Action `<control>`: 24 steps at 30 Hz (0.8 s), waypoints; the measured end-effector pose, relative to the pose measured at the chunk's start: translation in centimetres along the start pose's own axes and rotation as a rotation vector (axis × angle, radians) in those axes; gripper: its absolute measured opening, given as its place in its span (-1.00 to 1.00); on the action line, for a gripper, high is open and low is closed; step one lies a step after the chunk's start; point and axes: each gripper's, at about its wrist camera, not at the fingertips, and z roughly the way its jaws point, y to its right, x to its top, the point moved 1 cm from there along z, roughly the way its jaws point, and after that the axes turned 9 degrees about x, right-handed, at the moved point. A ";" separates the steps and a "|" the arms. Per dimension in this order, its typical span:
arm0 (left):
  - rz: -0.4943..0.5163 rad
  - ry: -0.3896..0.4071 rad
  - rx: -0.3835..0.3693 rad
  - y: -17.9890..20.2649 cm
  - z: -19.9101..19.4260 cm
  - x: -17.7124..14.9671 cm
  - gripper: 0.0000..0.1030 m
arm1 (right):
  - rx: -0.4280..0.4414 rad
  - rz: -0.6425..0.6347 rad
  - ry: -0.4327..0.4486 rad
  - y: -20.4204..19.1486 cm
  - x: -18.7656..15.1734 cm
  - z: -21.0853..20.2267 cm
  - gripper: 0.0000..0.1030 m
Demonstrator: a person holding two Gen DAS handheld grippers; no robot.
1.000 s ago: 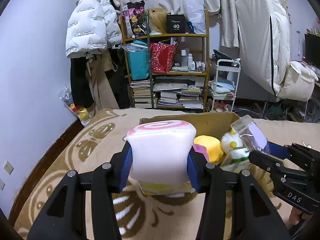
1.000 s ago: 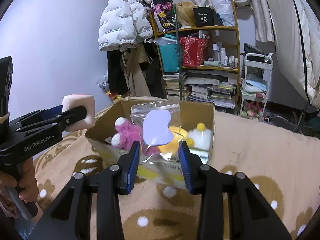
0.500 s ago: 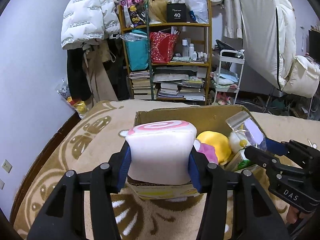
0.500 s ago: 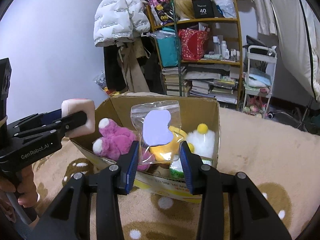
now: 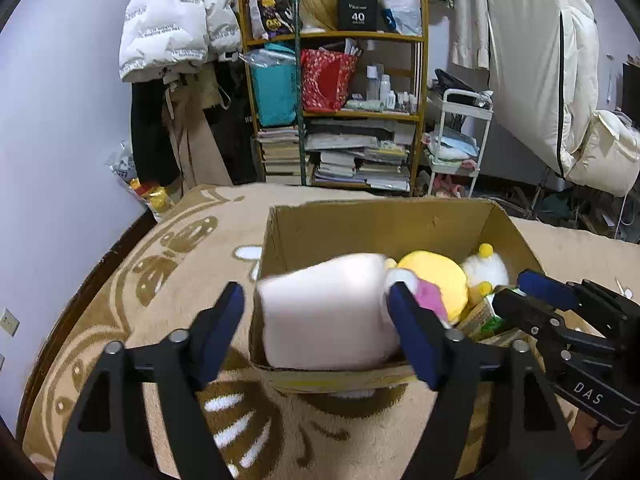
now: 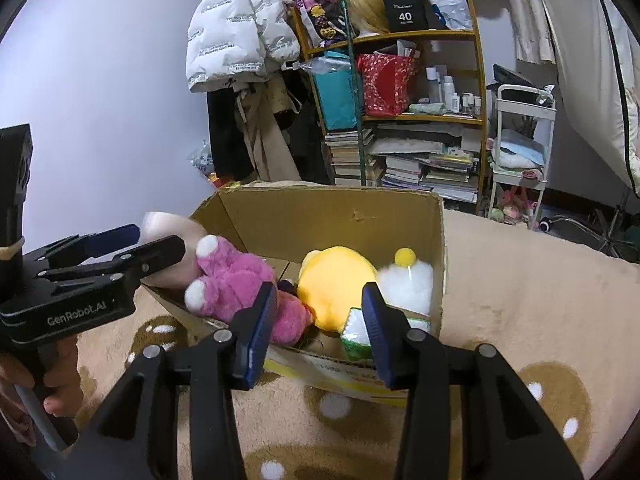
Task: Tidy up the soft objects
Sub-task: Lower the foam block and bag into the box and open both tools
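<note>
A cardboard box [image 5: 376, 224] stands on the beige rug and holds a pink plush [image 6: 240, 280], a yellow plush [image 6: 336, 284] and a white pompom plush [image 6: 408, 280]. My left gripper [image 5: 316, 320] is open over the box's near left corner. The pale pink foam block [image 5: 326, 312] lies loose between its spread fingers, tipped into the box. The block also shows in the right wrist view [image 6: 168, 236]. My right gripper [image 6: 316, 320] is open and empty over the box's near edge. The clear bag is not visible.
A beige patterned rug [image 6: 520, 320] lies under the box. A cluttered wooden shelf [image 5: 340, 112] with books and bags stands behind. A white trolley [image 5: 456, 140] stands right of it, coats hang at left [image 5: 168, 20].
My left gripper opened and let go of the foam block, which tipped into the box. My right gripper opened and the clear bag it held has dropped out of sight.
</note>
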 end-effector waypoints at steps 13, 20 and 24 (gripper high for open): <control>-0.045 0.026 0.073 -2.2 -2.8 -0.4 0.85 | -0.007 0.022 0.052 0.0 0.4 -2.8 0.23; -0.062 0.082 0.108 -4.0 -6.9 -1.4 0.96 | -0.028 -0.014 0.083 -1.6 0.2 -5.6 0.64; -0.097 0.099 0.137 -4.9 -9.2 -2.4 0.99 | -0.043 -0.038 0.087 -2.5 0.1 -7.2 0.82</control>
